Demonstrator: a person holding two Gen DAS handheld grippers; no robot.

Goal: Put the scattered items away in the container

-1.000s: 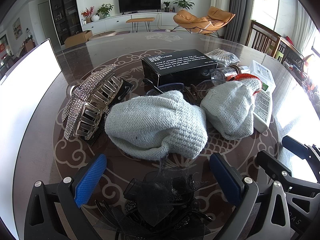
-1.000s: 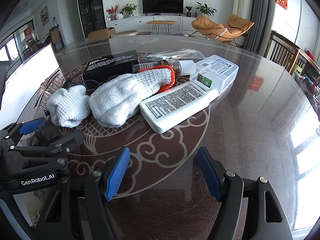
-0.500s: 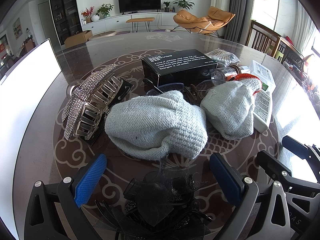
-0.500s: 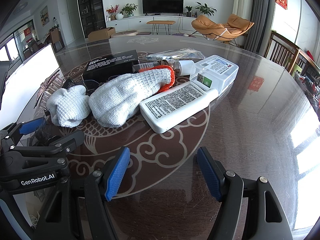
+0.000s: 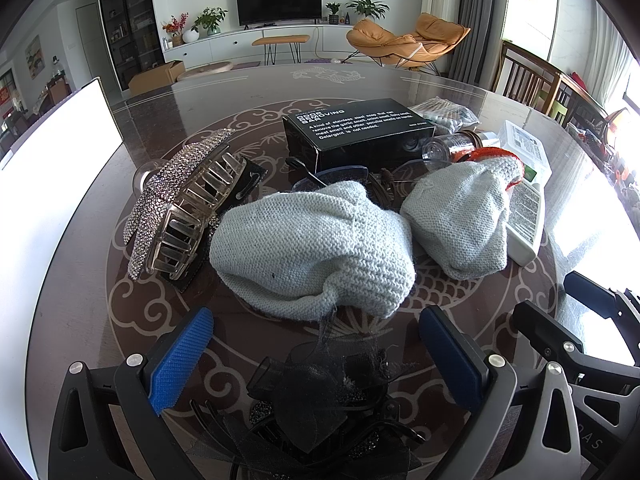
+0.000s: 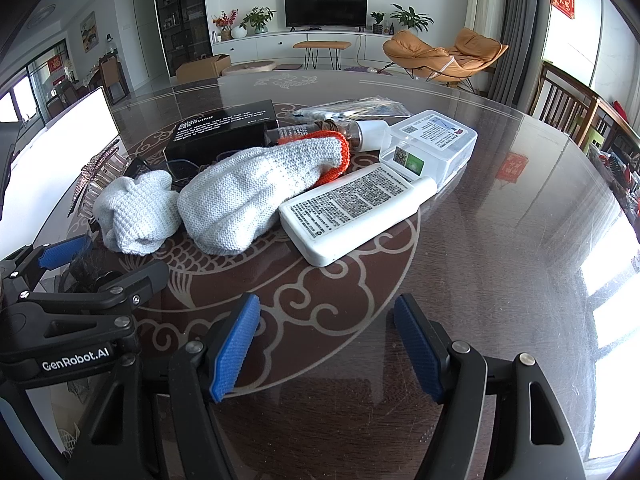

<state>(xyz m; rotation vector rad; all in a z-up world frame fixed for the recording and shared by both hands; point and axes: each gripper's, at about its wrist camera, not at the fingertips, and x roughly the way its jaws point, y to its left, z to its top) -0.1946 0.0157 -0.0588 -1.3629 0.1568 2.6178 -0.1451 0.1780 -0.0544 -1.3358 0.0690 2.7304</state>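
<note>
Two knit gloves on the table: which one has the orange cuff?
The glove on the right, lying against the white bottle; its orange-trimmed cuff points toward the black box. The bunched glove by the rhinestone hair claw shows no orange.

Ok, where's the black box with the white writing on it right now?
The black box sits at the far side of the pile, behind the two grey knit gloves, with the sparkly hair claw to its left.

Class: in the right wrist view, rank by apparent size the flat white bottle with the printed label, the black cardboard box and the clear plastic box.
1. Flat white bottle with the printed label.
2 and 3. Black cardboard box and clear plastic box: similar in apparent size, and the black box is partly hidden, so unranked.

The bottle lies nearest the camera, which may exaggerate it.
</note>
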